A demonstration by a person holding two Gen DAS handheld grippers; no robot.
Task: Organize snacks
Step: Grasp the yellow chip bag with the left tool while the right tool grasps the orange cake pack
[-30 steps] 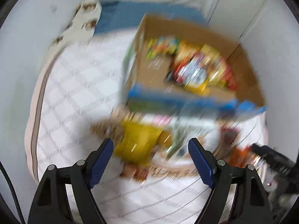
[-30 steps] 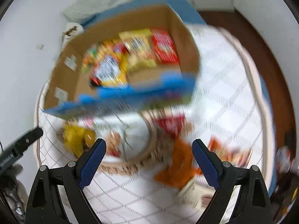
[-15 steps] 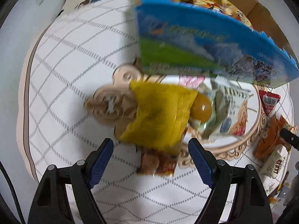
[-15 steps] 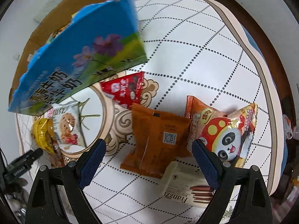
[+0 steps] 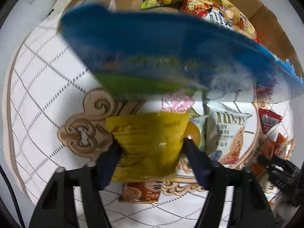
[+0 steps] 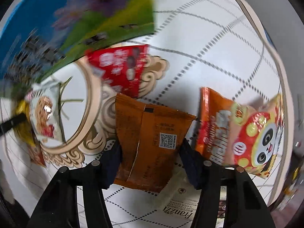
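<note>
Both claws point down at the patterned cloth (image 5: 38, 87); I can't tell if a counter or a bed lies under it.

Left claw (image 5: 152, 148): jaws closing around the yellow packet (image 5: 150, 142), pads at its two side edges and seemingly already touching. It lies at 6 o'clock of the cardboard box (image 5: 273, 28), partly over an orange packet (image 5: 141, 191) at its near end. A white biscuit packet (image 5: 226, 133) sits just at 3 o'clock.

Right claw (image 6: 150, 150): jaws closing around the brown packet (image 6: 152, 138), pads against its edges. Its near end overlaps a white cookie packet (image 6: 182, 207). Red packet (image 6: 121, 66) at 11 o'clock, panda packet (image 6: 260, 138) at 3 o'clock.

Risks, as I judge them:
- Both packets are soft and puffy; a squeeze on the edges alone may buckle the film and let them slip out on lifting.
- The lower packets could drag along or get nipped.
- The box's blue flap (image 5: 171, 57) hangs over the pick area; lifting straight up could snag it and knock a packet loose.
</note>
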